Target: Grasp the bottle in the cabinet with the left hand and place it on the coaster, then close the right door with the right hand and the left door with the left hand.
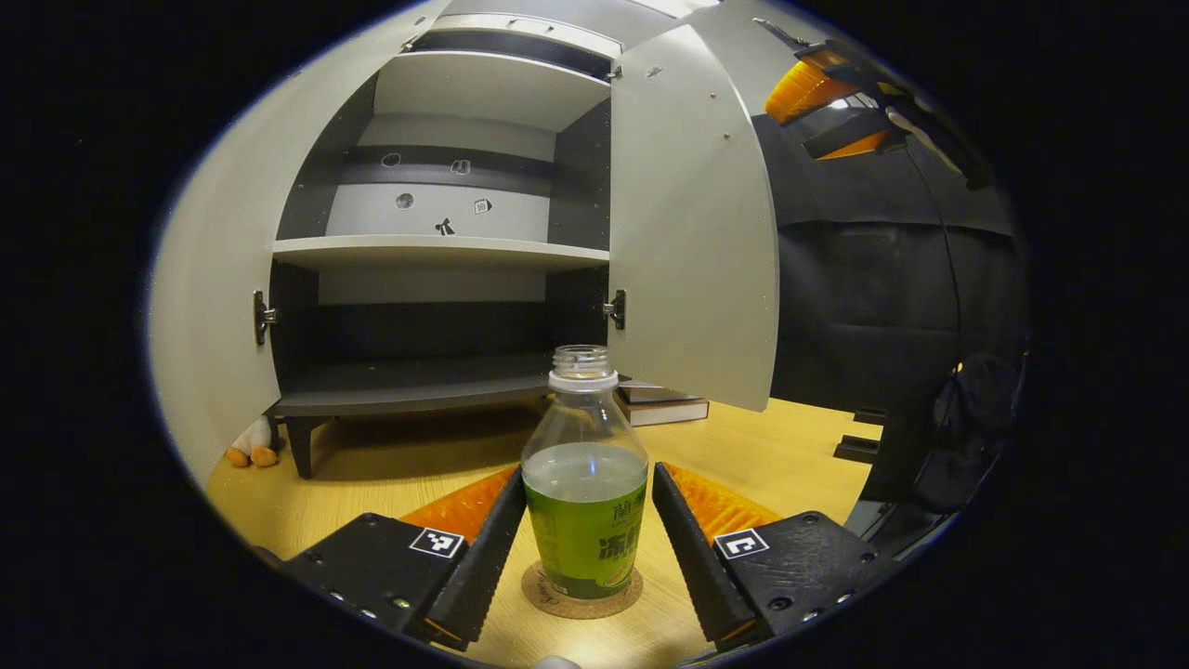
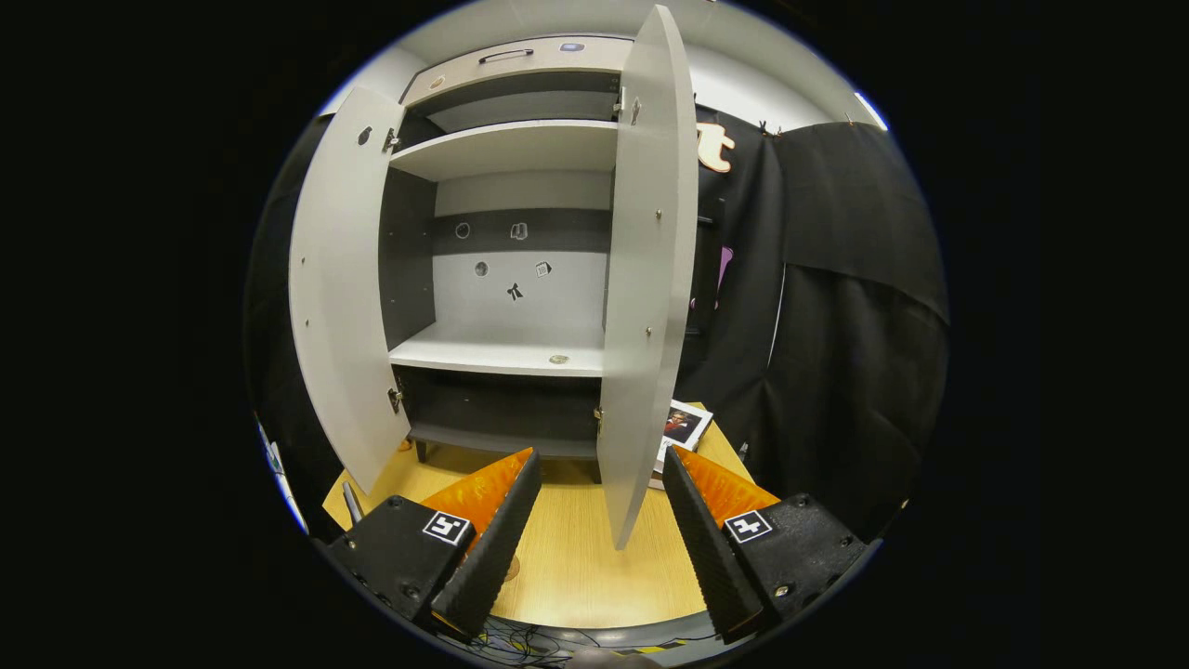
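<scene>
Bottle [image 1: 584,483] stands upright on the round cork coaster [image 1: 581,595] on the wooden table [image 1: 771,455], cap off, green label around the lower half, liquid up to about the label's top edge. In the left gripper view the left gripper [image 1: 585,548] has its fingers spread, one on each side of the bottle; small gaps show on both sides, so the jaws are apart and not pressing on it.

Cabinet [image 1: 437,251] sits behind the bottle with both doors swung out. Left door [image 1: 218,307] and right door [image 1: 692,232] are wide open. Middle shelf [image 1: 437,249] has small stickers on the back panel above it. Lower compartment is dark. Small plush toy [image 1: 251,446] lies on the table by the cabinet's left leg. Books [image 1: 661,405] are stacked behind the right door.

In the right gripper view the right gripper [image 2: 594,539] is open with nothing between its fingers, held in front of the cabinet. Right door's edge [image 2: 650,279] points toward the camera, its lower corner between the two fingers but farther off, not touching. Small round thing [image 2: 558,359] lies on the middle shelf; cannot tell what it is.
</scene>
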A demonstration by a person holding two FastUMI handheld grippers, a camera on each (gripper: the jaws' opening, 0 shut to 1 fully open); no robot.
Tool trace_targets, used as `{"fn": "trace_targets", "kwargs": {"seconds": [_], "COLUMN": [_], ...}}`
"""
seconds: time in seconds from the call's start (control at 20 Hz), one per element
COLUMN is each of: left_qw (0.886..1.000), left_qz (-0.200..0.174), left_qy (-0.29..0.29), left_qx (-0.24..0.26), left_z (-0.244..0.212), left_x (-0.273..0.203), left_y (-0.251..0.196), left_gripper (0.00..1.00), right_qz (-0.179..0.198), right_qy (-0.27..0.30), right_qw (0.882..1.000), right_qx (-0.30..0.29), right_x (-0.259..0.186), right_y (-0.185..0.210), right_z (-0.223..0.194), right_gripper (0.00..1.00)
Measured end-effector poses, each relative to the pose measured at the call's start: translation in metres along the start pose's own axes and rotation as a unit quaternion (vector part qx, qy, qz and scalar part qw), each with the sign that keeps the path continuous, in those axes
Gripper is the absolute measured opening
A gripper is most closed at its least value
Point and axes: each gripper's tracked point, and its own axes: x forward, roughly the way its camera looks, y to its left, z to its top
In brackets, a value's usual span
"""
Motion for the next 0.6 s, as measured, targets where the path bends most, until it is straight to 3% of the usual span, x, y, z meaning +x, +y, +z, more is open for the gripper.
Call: {"fn": "trace_targets", "kwargs": {"seconds": [0.15,0.4,0.6], "left_qw": [1.000,0.999,0.998], "left_qz": [0.009,0.025,0.031], "left_qy": [-0.011,-0.042,-0.017], "left_qx": [0.001,-0.022,-0.043], "left_z": [0.017,0.080,0.128], "left_x": [0.001,-0.003,-0.013], "left_y": [0.004,0.013,0.018], "left_gripper": [0.98,0.98,0.95], "right_qz": [-0.001,-0.003,0.009], "right_qy": [0.004,-0.003,-0.009], "right_qw": [1.000,1.000,1.000], "right_qx": [0.002,0.009,0.018], "right_x": [-0.002,-0.004,-0.006], "right_y": [-0.004,-0.009,-0.005], "right_z": [-0.004,-0.002,-0.002], "right_gripper": [0.82,0.82,0.82]}}
